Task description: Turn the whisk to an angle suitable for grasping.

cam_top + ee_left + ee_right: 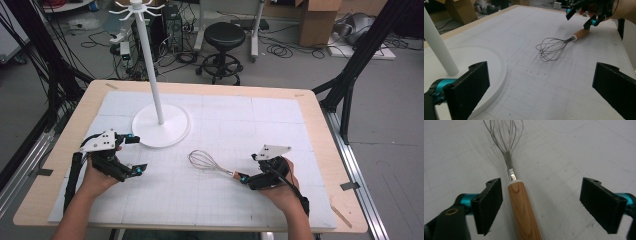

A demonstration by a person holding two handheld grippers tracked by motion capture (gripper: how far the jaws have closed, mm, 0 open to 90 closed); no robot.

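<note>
A whisk (210, 164) lay flat on the white mat (225, 200) just below the middle of the high view, its wire head toward the centre and its wooden handle pointing to the lower right. The right gripper (245, 177) sat at that handle's end, in a hand (282, 187) coming in from the bottom right. In the right gripper view the handle (524, 210) ran up the lower middle of the frame between the two black jaws, which stood apart: the left one was just beside the wood, perhaps brushing it, and the right one was well clear, so nothing was clamped. The wires (505, 137) fanned out toward the top of that frame.

The left gripper (135, 155) rested at the left of the high view, just beside the round base of a white stand (161, 125), its jaws wide apart with bare mat between them. In the left gripper view the whisk (554, 47) lay at upper centre and the right gripper (581, 17) hovered over its handle at the upper right.
</note>
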